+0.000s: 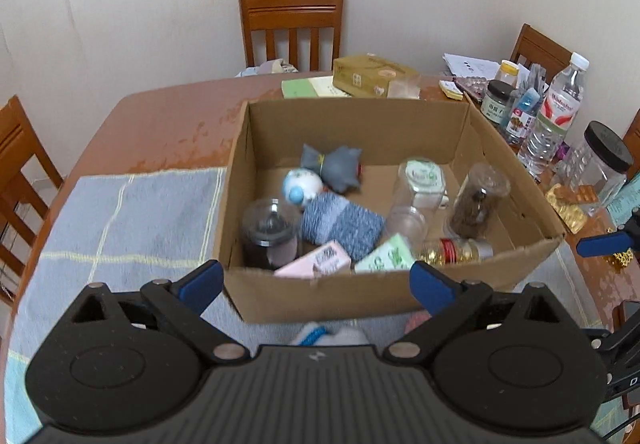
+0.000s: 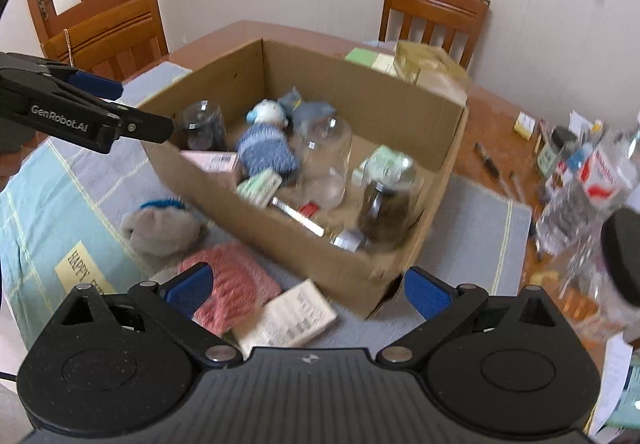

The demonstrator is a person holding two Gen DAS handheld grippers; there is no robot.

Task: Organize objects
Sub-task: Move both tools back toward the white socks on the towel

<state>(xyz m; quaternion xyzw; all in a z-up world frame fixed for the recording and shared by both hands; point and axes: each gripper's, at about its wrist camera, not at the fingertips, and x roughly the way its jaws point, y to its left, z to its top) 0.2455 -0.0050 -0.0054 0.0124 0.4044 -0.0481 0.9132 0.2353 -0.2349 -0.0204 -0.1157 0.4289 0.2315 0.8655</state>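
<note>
The left hand-held gripper [image 1: 316,284] is seen at the bottom of the left wrist view with its blue-padded fingers spread wide and nothing between them; its black arm, marked "GenRobot.AI", also appears at the left edge of the right wrist view. The right hand-held gripper [image 2: 306,290] is likewise spread apart and holds nothing.

A corrugated cardboard box [image 1: 320,296] with open top is set on a grey-blue checked cloth [image 1: 120,219] over the reddish-brown desk [image 1: 168,119], in the centre of both views. Inside it are gathered a knitted blue doll with a white round head [image 1: 332,219], a grey felt toy [image 1: 334,165] behind it, clear plastic jars lying on their sides [image 1: 408,211], a jar of dark brown contents [image 1: 476,203], a dark-lidded jar [image 1: 268,232] in the near left corner, a pink carton bearing a QR code [image 1: 320,264] and a pale green carton [image 1: 388,256].

Outside the box, in the lower left of the right wrist view, a pink knitted piece [image 2: 232,288], a grey plush toy with a blue tuft [image 2: 160,228] and a printed white packet [image 2: 292,316] are laid on the cloth, beside a yellow card reading "HAPPY" [image 2: 80,272].

At the right of the left wrist view, a ribbed clear water bottle with a red and white label [image 1: 556,115] is stood upright; its lettering is too blurred to read.
</note>
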